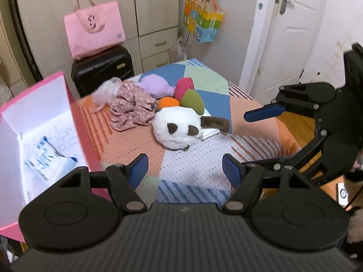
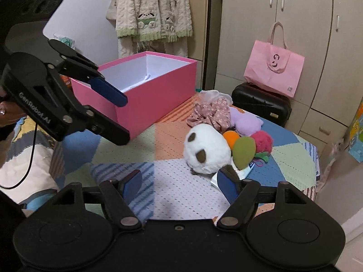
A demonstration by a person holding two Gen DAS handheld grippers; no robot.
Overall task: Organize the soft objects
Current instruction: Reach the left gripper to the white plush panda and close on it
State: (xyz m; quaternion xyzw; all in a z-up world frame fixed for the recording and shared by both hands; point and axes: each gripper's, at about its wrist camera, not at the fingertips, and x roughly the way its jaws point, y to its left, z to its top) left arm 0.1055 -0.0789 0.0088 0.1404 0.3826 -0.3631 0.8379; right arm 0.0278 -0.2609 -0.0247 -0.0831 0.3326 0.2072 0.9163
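Observation:
A heap of soft things lies on the patchwork bedcover (image 1: 195,158): a white plush with brown ears (image 1: 177,129) (image 2: 206,151), a green egg-shaped plush (image 1: 192,100) (image 2: 244,151), an orange ball (image 1: 168,102) (image 2: 230,137), a magenta plush (image 1: 183,87) (image 2: 263,140), a lilac plush (image 1: 156,85) (image 2: 245,120) and a floral pink cloth (image 1: 133,106) (image 2: 211,113). An open pink box (image 1: 43,133) (image 2: 147,90) stands to the left. My left gripper (image 1: 185,170) is open and empty, short of the white plush. My right gripper (image 2: 179,183) is open and empty, its right fingertip close to the plush.
A black suitcase (image 1: 102,70) (image 2: 261,104) with a pink tote bag (image 1: 94,31) (image 2: 273,72) on it stands beyond the bed by the wardrobe. A white door (image 1: 288,34) is at the right. A paper or packet (image 1: 47,158) lies inside the box.

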